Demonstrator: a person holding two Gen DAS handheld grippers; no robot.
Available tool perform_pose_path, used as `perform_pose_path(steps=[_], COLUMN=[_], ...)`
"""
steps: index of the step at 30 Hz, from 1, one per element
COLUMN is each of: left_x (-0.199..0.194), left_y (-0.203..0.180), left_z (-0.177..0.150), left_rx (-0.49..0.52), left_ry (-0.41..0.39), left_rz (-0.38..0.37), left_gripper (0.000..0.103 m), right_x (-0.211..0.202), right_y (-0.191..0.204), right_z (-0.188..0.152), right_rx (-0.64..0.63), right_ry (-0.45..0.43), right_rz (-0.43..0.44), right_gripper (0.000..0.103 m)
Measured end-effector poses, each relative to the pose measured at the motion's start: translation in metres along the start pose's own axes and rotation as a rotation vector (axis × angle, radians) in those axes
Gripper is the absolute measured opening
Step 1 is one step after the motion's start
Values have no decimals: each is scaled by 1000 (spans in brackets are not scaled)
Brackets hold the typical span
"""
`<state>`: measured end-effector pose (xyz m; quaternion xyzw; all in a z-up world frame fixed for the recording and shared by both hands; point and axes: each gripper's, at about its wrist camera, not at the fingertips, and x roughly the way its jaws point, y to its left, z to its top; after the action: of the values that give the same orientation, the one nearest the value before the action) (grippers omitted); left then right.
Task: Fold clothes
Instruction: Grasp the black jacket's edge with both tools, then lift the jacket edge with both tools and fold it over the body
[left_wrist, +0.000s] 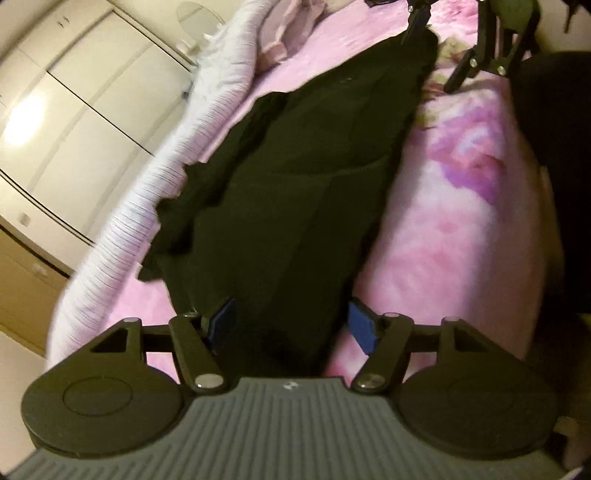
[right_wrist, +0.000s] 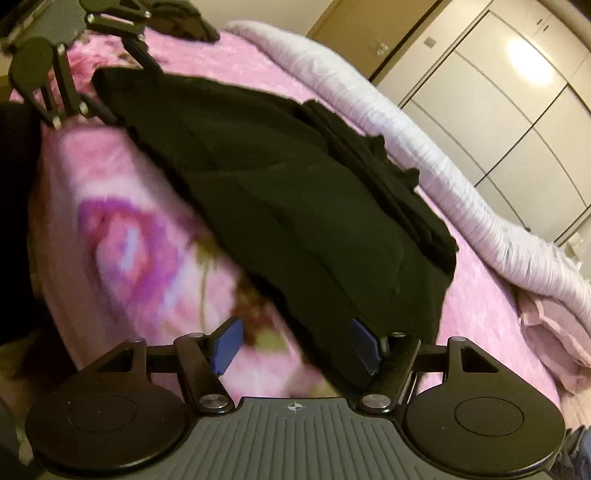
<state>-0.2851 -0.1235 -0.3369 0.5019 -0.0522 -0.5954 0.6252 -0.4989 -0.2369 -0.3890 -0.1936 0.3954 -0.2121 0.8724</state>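
Left gripper (left_wrist: 291, 325): blue-padded fingers spread wide at the bottom of the left wrist view, with the black fabric garment (left_wrist: 306, 192) running between the pads; whether they bite the cloth I cannot tell.
Right gripper (right_wrist: 297, 345): blue-padded fingers spread wide at the bottom of the right wrist view; the garment's end drapes over the right-hand pad (right_wrist: 364, 343), the other pad bare.
Garment position: stretched long from one gripper to the other, diagonally across both frames, on the pink floral bedspread (left_wrist: 461, 229), with bunched folds along one edge.
Beyond the garment: a pale lilac striped rolled quilt (right_wrist: 424, 155) lies alongside; crumpled pale pink clothing (right_wrist: 554, 339) lies at the right edge of the right wrist view.
Background: cream wardrobe doors (right_wrist: 517, 96) with a glare spot.
Writing: no readable label; everything is blurred.
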Motion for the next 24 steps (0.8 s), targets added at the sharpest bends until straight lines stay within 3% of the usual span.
perform_pose_path(steps=[4, 7, 10, 14, 15, 17, 19, 21, 24], left_x=[12, 12, 11, 16, 18, 22, 26, 24, 5], left_y=[-8, -10, -9, 2, 3, 4, 7, 13, 26], left_z=[5, 1, -12, -25, -24, -22, -18, -14, -10], left_rx=[71, 129, 157, 120, 125, 145, 170, 183, 204], left_ry=[-3, -6, 17, 56, 64, 81, 93, 92, 68], left_rz=[51, 81, 115, 133, 130, 122, 109, 97, 84], left_gripper=[64, 64, 63, 61, 58, 30, 16, 8, 6], right_x=[16, 23, 31, 37, 40, 45, 49, 49, 35], right_y=[21, 22, 8, -17, -18, -17, -18, -24, -39], right_z=[13, 2, -16, -36, -36, -36, -35, -30, -22], right_rx=[-102, -220, -306, -301, -321, -368, -387, -373, -362], right_ry=[-45, -60, 7, 62, 69, 81, 87, 91, 87], right_rz=[-77, -165, -278, -323, -312, -289, -256, -227, -230], right_gripper=[67, 67, 67, 63, 55, 34, 4, 3, 3])
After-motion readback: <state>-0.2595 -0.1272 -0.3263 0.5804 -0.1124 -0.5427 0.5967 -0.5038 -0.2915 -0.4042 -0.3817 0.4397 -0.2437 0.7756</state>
